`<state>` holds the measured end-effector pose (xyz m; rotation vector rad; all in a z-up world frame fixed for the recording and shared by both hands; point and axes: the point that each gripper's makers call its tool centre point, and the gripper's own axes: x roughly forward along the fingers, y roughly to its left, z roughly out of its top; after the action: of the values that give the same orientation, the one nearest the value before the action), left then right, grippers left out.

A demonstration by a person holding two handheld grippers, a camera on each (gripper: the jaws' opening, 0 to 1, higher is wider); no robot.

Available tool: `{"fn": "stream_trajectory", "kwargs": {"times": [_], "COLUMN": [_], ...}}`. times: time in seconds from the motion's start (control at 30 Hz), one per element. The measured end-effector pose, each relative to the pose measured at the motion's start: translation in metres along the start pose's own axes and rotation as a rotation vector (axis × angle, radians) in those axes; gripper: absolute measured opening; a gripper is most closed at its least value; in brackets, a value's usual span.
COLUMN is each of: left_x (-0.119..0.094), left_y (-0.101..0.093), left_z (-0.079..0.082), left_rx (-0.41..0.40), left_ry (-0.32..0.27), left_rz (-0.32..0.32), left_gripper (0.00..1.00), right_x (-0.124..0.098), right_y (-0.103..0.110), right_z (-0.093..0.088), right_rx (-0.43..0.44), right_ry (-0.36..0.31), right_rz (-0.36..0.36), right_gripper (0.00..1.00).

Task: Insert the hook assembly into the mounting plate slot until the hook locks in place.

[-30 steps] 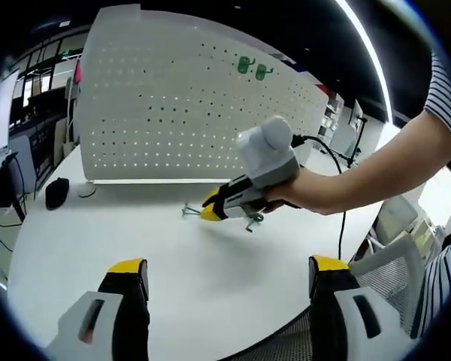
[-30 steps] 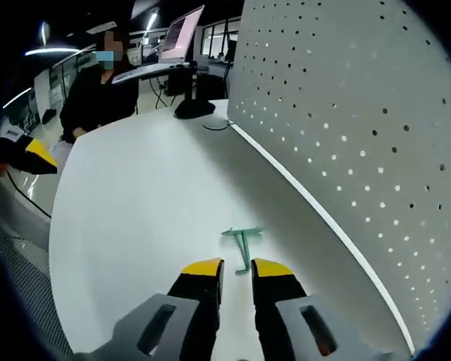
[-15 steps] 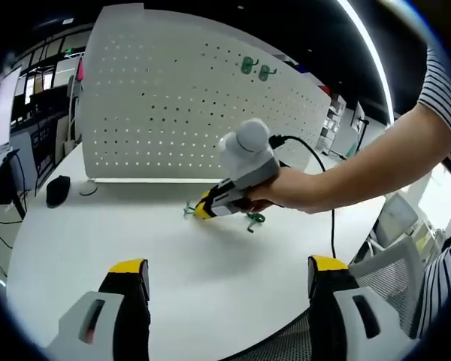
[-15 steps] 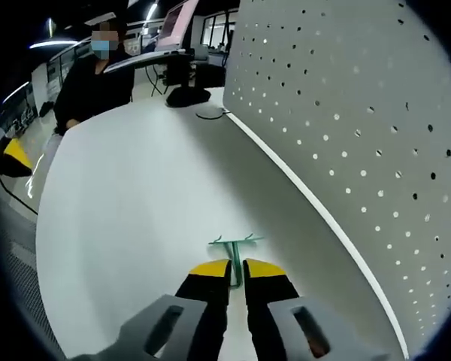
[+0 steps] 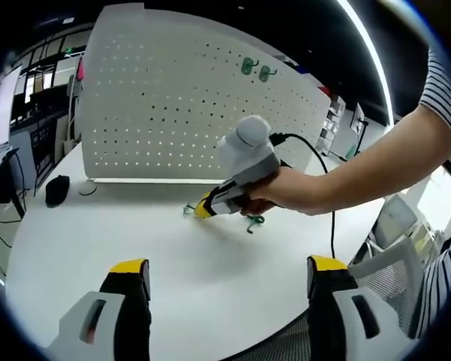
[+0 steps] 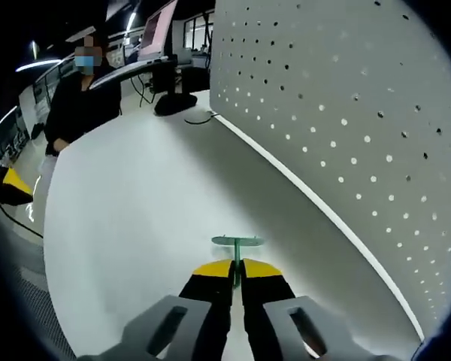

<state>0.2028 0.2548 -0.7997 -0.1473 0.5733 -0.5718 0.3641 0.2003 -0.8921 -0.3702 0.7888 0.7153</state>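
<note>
The right gripper (image 6: 237,268) has its 2 jaws pressed together on the green hook (image 6: 237,243), whose crossbar sticks out just beyond the yellow tips, above the white table (image 6: 135,203). The left gripper (image 5: 222,271) sits spread wide, holding nothing.

green hook (image 6: 237,242) stem hidden between right gripper (image 6: 236,268) fingers; second hook (image 5: 254,219) partly behind hand (image 5: 286,192).

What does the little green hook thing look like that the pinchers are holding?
The green hook is a thin, wire-like piece, probably metal or plastic. A short crossbar sits at its far end, forming a T with the straight stem. The stem runs back between the yellow tips of the right gripper, which is shut on it. It sits low over the white table, in front of the white pegboard; whether it touches the table is unclear.
</note>
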Motion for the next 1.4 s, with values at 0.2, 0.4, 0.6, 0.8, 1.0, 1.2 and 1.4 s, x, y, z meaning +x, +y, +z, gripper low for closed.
{"fn": "stream_trajectory", "kwargs": {"times": [0.2, 0.4, 0.6, 0.8, 1.0, 1.2, 1.4], "left_x": [0.0, 0.005, 0.01, 0.016, 0.021, 0.021, 0.018], "left_y": [0.009, 0.022, 0.027, 0.012, -0.004, -0.015, -0.028], "left_z": [0.009, 0.024, 0.041, 0.06, 0.07, 0.077, 0.079], "left_rx": [-0.046, 0.019, 0.06, 0.098, 0.148, 0.154, 0.17], "left_ry": [-0.027, -0.036, -0.058, -0.096, -0.112, -0.132, -0.147], "left_rz": [-0.009, -0.009, -0.037, -0.108, -0.171, -0.218, -0.273], "left_gripper": [0.86, 0.85, 0.83, 0.77, 0.68, 0.59, 0.48], "right_x": [-0.023, -0.058, -0.091, -0.124, -0.149, -0.163, -0.175], "right_y": [-0.005, -0.001, 0.016, 0.033, 0.047, 0.059, 0.07], "right_z": [0.004, 0.009, 0.012, 0.011, 0.015, 0.013, 0.014], "right_rx": [0.115, 0.167, 0.262, 0.329, 0.397, 0.497, 0.576], "right_ry": [-0.041, -0.087, -0.131, -0.155, -0.195, -0.211, -0.228], "right_rz": [0.002, 0.021, 0.078, 0.126, 0.168, 0.228, 0.291], "right_gripper": [0.0, 0.0, 0.0, 0.0, 0.0, 0.0, 0.0]}}
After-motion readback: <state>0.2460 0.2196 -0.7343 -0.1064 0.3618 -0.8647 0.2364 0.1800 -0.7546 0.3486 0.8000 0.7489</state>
